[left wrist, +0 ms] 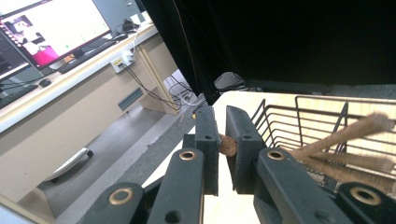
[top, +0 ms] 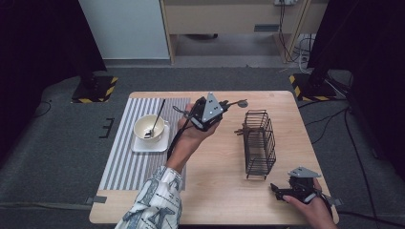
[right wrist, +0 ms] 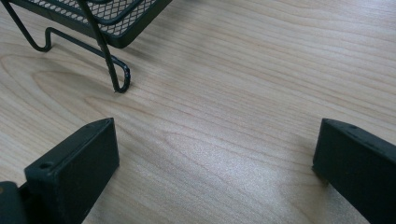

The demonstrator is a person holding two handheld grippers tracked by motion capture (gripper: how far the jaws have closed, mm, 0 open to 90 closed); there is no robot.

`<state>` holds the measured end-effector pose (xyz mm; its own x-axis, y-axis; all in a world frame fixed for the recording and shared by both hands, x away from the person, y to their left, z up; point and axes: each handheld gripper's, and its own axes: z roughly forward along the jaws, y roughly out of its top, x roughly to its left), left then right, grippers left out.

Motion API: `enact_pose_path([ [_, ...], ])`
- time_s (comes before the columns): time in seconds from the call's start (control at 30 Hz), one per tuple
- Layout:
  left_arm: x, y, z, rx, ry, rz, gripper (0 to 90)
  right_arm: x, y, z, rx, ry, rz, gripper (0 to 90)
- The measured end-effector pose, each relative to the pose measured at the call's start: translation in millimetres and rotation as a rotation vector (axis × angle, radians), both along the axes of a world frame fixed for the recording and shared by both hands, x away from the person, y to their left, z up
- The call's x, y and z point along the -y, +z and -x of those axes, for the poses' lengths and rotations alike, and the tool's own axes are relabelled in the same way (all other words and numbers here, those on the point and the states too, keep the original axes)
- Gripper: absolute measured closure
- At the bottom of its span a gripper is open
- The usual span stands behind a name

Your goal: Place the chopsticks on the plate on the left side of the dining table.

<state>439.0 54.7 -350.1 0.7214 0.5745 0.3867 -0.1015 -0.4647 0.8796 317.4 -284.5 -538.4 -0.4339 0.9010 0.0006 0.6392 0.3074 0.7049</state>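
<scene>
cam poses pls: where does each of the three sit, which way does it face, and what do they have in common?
High view: above the person's side, looking forward and down on the table; shows both forearms, left gripper, right gripper, wire rack, cup.
Left gripper view: rides the left gripper, facing across the table edge toward a desk with a monitor; jaws clamp a brown stick.
Right gripper view: rides the right gripper, low, facing down at bare tabletop; jaws wide apart.
Shared: all three show the wire rack.
</scene>
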Motion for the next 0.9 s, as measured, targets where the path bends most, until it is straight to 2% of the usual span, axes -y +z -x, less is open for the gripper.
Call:
enact_pose_path([
  [0.1,-5.3,-5.5,2.5,0.006,0.010,-0.014,83.3,-0.2,0.1,0.2,0.000,-0.001,0.000,0.2],
  [0.23,-11.1,-12.1,4.8,0.026,0.017,-0.059,83.3,-0.4,0.0,0.3,0.000,-0.003,0.000,0.2],
  [0.5,-21.5,-22.0,7.5,0.066,0.037,-0.116,83.4,-0.5,0.0,0.3,0.000,-0.003,-0.001,0.2],
  [0.9,-25.0,-41.9,13.3,0.117,0.021,-0.220,83.4,-0.5,0.0,0.3,0.000,-0.004,-0.001,0.2],
])
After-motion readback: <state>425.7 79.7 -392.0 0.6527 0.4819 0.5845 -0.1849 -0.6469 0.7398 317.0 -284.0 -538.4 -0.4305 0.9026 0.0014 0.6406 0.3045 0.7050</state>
